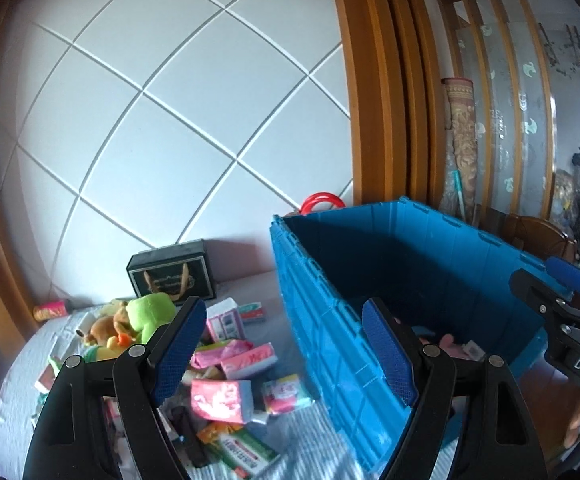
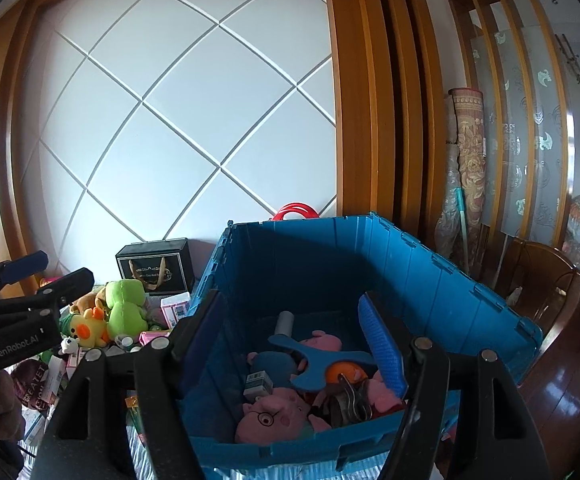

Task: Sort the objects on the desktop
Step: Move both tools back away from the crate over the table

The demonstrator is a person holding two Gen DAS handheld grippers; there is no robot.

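I've got a striped cloth (image 1: 309, 440) under a quilted wall (image 1: 170, 120). The bin (image 2: 409, 264) runs lower left to upper right. Left gripper (image 1: 284, 354) and right gripper (image 2: 293, 344) both gape, empty.

"DAS" on right gripper (image 1: 569, 280); "GenRobot.AI" on left gripper (image 2: 46, 276); packet print likely unreadable.

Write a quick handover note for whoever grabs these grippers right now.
Left gripper: open, empty, above the table by the crate's left wall.
Right gripper: open, empty, over the blue crate.
Done: pig plushes, a blue foam piece and a few small items are in the crate.
Left: tissue packs, boxes and the green plush lie on the table, left of the crate.
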